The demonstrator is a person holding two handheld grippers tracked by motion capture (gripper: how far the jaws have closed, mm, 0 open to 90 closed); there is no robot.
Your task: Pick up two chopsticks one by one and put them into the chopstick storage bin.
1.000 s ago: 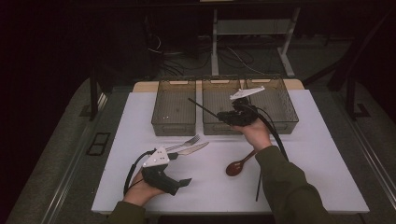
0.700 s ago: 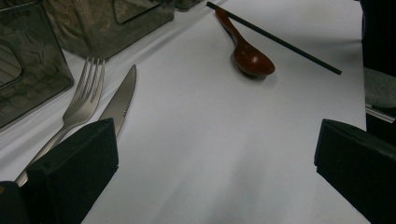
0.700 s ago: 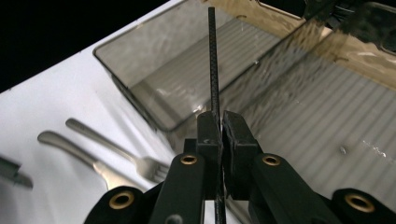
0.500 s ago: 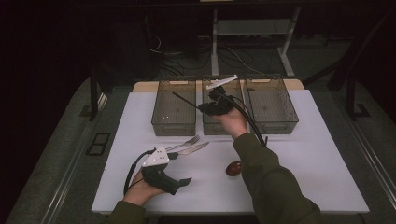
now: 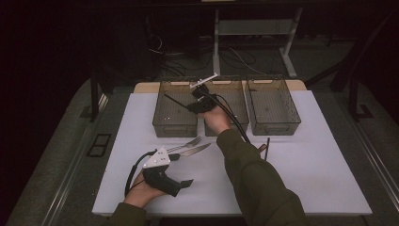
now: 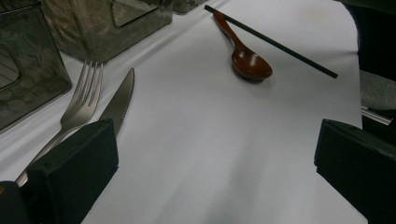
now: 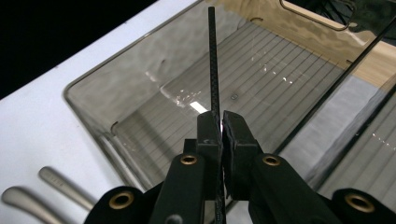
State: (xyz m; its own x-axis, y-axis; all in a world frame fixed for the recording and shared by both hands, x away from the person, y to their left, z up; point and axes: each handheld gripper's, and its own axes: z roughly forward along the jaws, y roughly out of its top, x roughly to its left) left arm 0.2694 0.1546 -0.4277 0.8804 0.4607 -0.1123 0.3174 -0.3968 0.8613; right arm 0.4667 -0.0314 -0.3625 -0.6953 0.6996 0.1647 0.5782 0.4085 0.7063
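The right claw (image 7: 221, 133) pinches a chopstick (image 7: 213, 56) over the far-left bin (image 7: 140, 93); lower it level, probably lengthwise, before letting go. The left claw (image 6: 215, 163) rests spread.

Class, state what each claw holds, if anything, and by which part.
Right claw: a black chopstick, pinched partway along its length. Left claw: open, nothing held.

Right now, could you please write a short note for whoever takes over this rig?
Right hand-held gripper: shut on one black chopstick, held over the left bin.
Left hand-held gripper: open, resting on the white table near the fork and knife.
On the table: second chopstick and wooden spoon. The middle bin and right bin look empty.
Done: nothing binned yet.
Left: probably drop this chopstick, then sort the other pieces.
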